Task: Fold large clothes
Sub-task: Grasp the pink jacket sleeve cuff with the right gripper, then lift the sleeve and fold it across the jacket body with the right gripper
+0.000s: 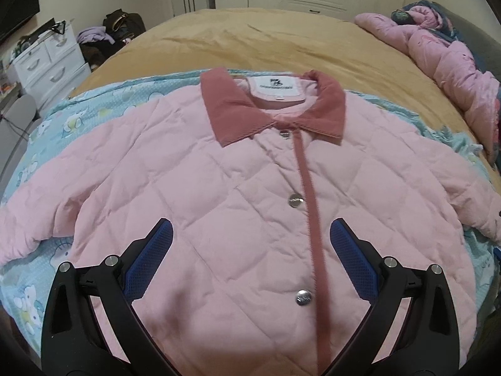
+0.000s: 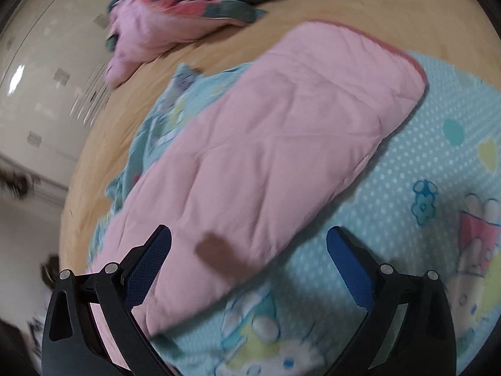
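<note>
Risk: quilted jacket (image 1: 238, 181) is puffy and slick, so a shallow pinch could slip and skew the fold. It lies flat, buttoned, on the bed's blue sheet (image 1: 90, 106). Left gripper (image 1: 250, 235) hangs over its front, right gripper (image 2: 249, 241) over a sleeve (image 2: 266, 144) (blurred view); both jaws wide apart, empty.

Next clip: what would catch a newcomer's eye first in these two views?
A pink quilted jacket lies spread flat, front up and snapped shut, its darker pink collar toward the far side, on a light blue cartoon-print sheet over the tan bed cover. The left tongs hover open above its lower front, while the right tongs are open over one sleeve.
</note>
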### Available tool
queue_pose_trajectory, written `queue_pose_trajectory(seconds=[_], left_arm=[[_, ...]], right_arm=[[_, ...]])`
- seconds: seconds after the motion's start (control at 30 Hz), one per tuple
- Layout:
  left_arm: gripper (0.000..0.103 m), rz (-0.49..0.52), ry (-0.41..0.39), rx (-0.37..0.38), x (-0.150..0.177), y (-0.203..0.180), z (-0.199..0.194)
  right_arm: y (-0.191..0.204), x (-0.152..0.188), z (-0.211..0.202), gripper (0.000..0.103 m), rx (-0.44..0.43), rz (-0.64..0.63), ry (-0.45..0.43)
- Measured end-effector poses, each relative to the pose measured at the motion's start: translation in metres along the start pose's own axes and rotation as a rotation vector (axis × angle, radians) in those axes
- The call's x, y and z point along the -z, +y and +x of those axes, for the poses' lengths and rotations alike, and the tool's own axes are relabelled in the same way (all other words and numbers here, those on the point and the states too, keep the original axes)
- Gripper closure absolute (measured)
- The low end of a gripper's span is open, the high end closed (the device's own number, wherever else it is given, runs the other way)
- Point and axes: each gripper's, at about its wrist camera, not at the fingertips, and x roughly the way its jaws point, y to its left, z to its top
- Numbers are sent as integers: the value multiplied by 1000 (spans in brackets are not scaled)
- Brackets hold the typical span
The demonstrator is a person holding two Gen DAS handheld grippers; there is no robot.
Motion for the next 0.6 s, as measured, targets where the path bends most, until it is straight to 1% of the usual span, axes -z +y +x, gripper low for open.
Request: queue_pose_trajectory(seconds=[0.1, 0.17, 0.23, 0.3, 0.33, 0.37, 0.43, 0.5, 0.53, 0.6], left_arm=[[9, -27, 0, -22, -11, 10, 8], [9, -51, 1, -22, -20, 17, 13], [9, -89, 22, -23, -28, 26, 21], [9, -128, 26, -4, -32, 34, 26], [9, -141, 23, 4, -33, 37, 27], [9, -155, 19, 7, -32, 41, 28], [9, -176, 11, -1, -30, 49, 28], [9, -190, -17, -7, -28, 58, 24], [9, -189, -33, -11, -29, 60, 21], [9, -186, -64, -23, -31, 67, 16]], right_arm=[[-7, -16, 8, 4, -11, 38, -32], [-16, -27, 15, 4, -43, 105, -46], [-24, -37, 17, 4, -85, 158, -87], [-29, -44, 17, 10, -109, 189, -109], [-30, -45, 16, 24, -109, 202, -111], [-30, -50, 17, 47, -115, 204, -108], [-24, -58, 14, 69, -149, 160, -111], [-12, -60, 1, 77, -158, 100, -138], [1, -61, -9, 78, -169, 47, -166], [24, -58, -26, 82, -198, -28, -193]])
